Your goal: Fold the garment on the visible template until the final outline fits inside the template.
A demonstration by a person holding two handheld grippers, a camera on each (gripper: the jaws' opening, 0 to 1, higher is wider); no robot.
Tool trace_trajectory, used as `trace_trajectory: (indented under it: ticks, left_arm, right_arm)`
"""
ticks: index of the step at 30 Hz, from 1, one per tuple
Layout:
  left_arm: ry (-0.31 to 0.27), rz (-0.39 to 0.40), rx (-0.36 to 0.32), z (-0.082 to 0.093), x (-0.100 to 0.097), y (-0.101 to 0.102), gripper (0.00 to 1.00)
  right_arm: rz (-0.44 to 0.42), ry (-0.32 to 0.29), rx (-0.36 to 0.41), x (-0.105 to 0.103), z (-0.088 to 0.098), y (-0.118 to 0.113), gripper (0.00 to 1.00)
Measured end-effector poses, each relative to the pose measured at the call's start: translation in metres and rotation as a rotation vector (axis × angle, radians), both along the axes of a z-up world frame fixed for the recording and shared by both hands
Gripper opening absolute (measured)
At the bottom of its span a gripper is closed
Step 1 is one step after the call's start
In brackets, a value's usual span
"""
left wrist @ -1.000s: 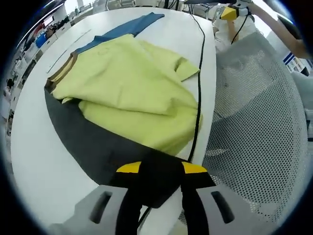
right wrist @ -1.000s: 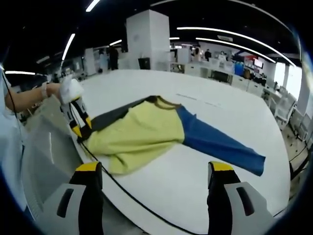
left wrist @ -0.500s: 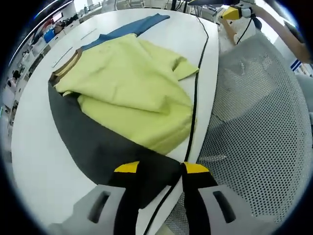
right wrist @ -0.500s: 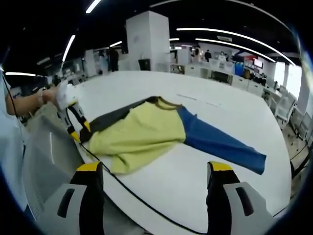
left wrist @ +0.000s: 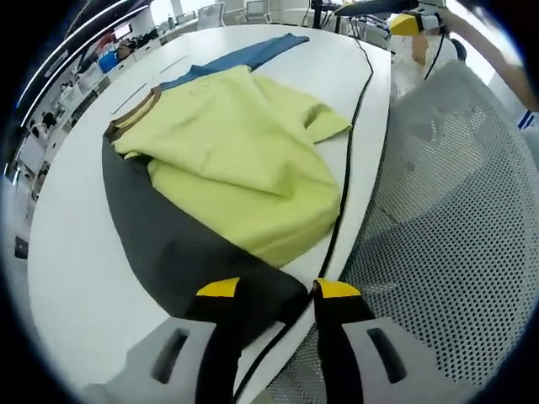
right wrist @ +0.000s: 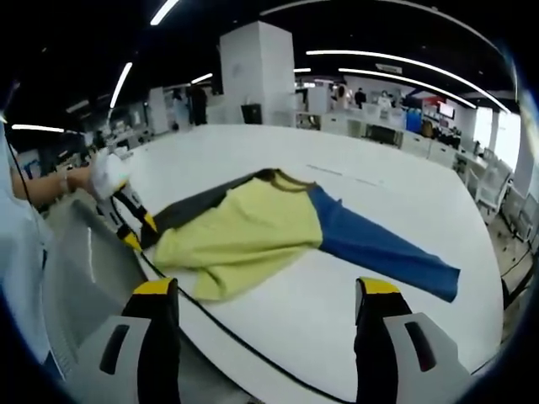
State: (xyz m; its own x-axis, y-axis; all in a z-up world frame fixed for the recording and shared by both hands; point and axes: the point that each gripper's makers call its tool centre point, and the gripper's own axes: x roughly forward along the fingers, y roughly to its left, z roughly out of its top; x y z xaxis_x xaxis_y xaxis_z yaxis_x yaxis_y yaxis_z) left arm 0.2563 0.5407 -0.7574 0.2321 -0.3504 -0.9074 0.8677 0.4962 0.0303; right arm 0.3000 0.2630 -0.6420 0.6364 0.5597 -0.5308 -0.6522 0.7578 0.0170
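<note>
A long-sleeved garment lies on the white table (left wrist: 63,252): a yellow body (left wrist: 240,160), a dark grey sleeve (left wrist: 160,236) and a blue sleeve (left wrist: 248,55). My left gripper (left wrist: 274,290) is shut on the end of the grey sleeve at the table's near edge. In the right gripper view the same garment (right wrist: 253,231) lies mid-table, with the blue sleeve (right wrist: 379,252) stretched to the right and the left gripper (right wrist: 135,229) holding the grey sleeve at the left. My right gripper (right wrist: 266,288) hangs open over the table edge, holding nothing. Faint thin lines (right wrist: 337,172) mark the table beyond the collar.
A black cable (left wrist: 347,160) runs along the table edge beside the yellow hem, also visible as the cable (right wrist: 227,345) in the right gripper view. A grey mesh chair (left wrist: 438,219) stands right against the edge. A person's arm (right wrist: 50,181) holds the left gripper. Desks stand far behind.
The left gripper has drawn the grey sleeve end down and outward towards the table edge, straightening the sleeve. The right gripper has stayed open and nearly still.
</note>
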Motion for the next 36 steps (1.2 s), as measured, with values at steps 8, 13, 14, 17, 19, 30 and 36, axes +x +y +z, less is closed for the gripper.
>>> trace_trajectory:
  ticks: [8, 13, 14, 17, 19, 30, 36]
  left_arm:
    - [-0.054, 0.075, -0.039, -0.003, 0.001, 0.001, 0.23]
    - [-0.051, 0.083, -0.031, -0.006, 0.002, -0.001, 0.19]
    - [-0.052, 0.084, -0.032, -0.006, 0.002, -0.001, 0.18]
    - [-0.051, 0.084, -0.051, -0.002, -0.001, -0.004, 0.17]
    - [-0.052, 0.081, -0.058, 0.0, -0.003, -0.004, 0.16]
    - [-0.041, 0.077, -0.042, -0.011, 0.0, -0.005, 0.09]
    - [-0.022, 0.039, -0.033, -0.01, -0.001, -0.006, 0.1]
  right_arm:
    - [0.001, 0.012, 0.0, -0.004, -0.005, 0.0, 0.85]
    - [0.0, 0.008, 0.003, -0.005, -0.004, 0.002, 0.85]
    - [-0.002, 0.007, 0.003, -0.005, -0.003, 0.001, 0.85]
    - [-0.01, 0.005, 0.004, -0.006, -0.002, -0.001, 0.85]
    - [-0.015, 0.007, 0.003, -0.007, -0.001, -0.001, 0.85]
    - [-0.008, 0.014, 0.007, -0.01, -0.001, 0.008, 0.84]
    - [-0.018, 0.016, 0.005, -0.009, 0.0, 0.004, 0.84]
